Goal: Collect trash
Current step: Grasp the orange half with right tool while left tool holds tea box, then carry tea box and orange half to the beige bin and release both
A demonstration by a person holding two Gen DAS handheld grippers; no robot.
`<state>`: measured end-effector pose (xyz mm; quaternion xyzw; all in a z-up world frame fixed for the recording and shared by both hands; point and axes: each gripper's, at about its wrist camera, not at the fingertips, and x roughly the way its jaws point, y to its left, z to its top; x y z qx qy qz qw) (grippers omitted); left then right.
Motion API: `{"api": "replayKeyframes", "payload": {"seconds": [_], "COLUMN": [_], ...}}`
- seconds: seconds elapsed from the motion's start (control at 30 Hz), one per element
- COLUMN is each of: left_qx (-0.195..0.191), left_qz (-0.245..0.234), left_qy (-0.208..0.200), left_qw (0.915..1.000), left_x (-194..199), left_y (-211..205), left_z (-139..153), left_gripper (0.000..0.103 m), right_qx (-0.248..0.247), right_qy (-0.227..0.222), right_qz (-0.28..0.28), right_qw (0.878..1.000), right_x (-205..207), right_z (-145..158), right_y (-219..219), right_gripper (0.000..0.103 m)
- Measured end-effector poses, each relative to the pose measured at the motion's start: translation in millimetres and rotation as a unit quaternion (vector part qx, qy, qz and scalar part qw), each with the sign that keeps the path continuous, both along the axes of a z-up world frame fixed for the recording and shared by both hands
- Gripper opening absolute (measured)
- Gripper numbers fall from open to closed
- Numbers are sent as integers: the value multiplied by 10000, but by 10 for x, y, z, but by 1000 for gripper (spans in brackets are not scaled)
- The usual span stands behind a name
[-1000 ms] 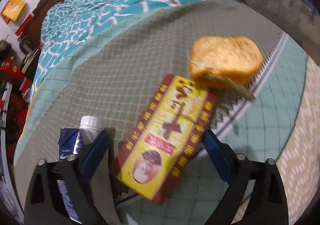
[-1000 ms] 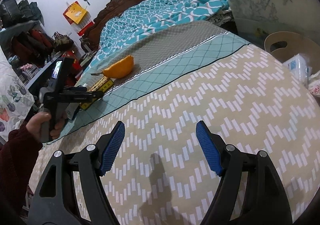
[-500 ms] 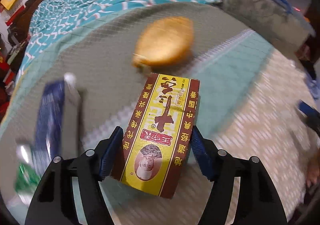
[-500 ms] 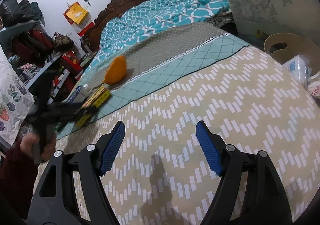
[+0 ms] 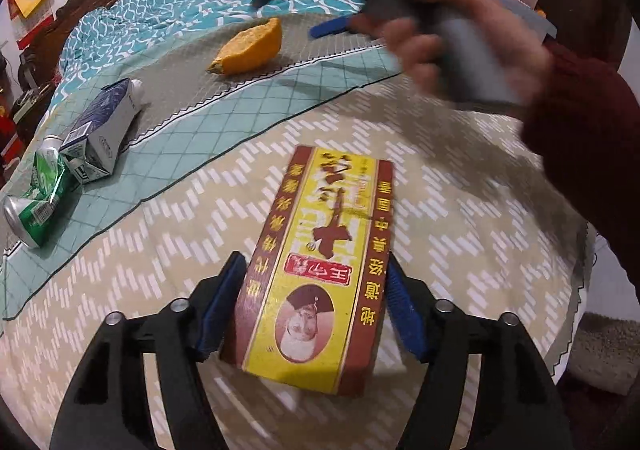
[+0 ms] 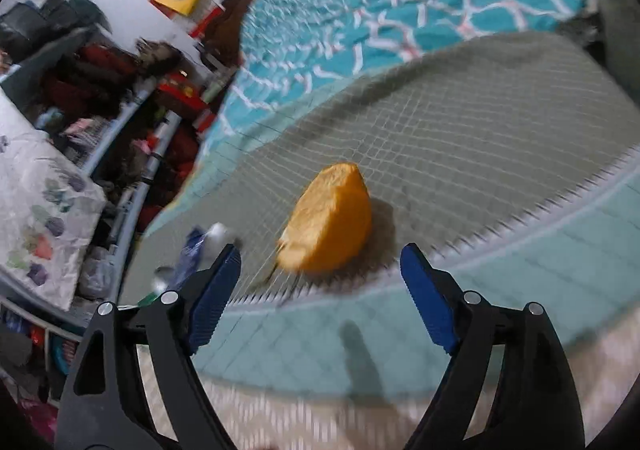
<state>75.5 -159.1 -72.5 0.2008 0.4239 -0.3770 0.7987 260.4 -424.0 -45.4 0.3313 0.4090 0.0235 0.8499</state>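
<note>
My left gripper point(image 5: 314, 282) is shut on a yellow and red cardboard box point(image 5: 320, 258) and holds it above the beige zigzag bedspread point(image 5: 140, 250). An orange fruit peel point(image 5: 248, 45) lies on the grey mesh cloth further back; it also shows in the right wrist view point(image 6: 328, 221). My right gripper point(image 6: 320, 274) is open and empty, just short of the peel, which sits ahead between the pads. In the left wrist view the right gripper point(image 5: 332, 25) shows blurred, held by a hand.
A blue and white carton point(image 5: 104, 125) and a crushed green can point(image 5: 36, 201) lie at the left on the teal cloth. A teal patterned quilt point(image 6: 400, 17) covers the bed's far part. Cluttered shelves point(image 6: 100, 109) stand to the left.
My left gripper closed on the box, lifted it and carried it back over the beige spread. My right gripper swung fast from the beige area towards the orange peel.
</note>
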Motion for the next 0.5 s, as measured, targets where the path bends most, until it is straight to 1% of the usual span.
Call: {"api": "replayKeyframes", "payload": {"seconds": [0.07,0.1,0.13,0.17,0.2,0.23,0.3,0.43,0.5], "left_qx": [39,24,15,7,-3,-6,-28,-187,-265], "left_qz": [24,28,25,20,3,-7,-23,-115,-183], "left_qy": [-77,-75,-69,-61,-56,-62,-56,117,235], "left_qw": [10000,10000,10000,10000,10000,10000,10000,9997,9992], "left_x": [-35,-42,-53,-58,-50,-47,3,37,10], "left_y": [10,21,27,41,58,69,79,113,124], "left_z": [-12,-14,-15,-20,-27,-24,-29,-9,-9], "left_gripper": [62,62,62,62,62,61,61,61,60], "right_qx": [190,169,175,303,653,769,641,405,345], "right_qy": [278,284,295,409,518,534,527,468,425], "right_qz": [-135,-235,-245,-190,-166,-176,-115,-93,-93], "right_qw": [9993,9992,9991,9985,9964,9954,9965,9980,9985], "right_x": [141,132,125,109,30,-59,-297,-899,-1296], "right_z": [-174,-214,-212,-244,-313,-339,-323,-257,-237], "right_y": [-1,-9,1,-12,-40,-71,-111,-268,-396], "right_gripper": [81,68,46,34,23,19,15,14,14]}}
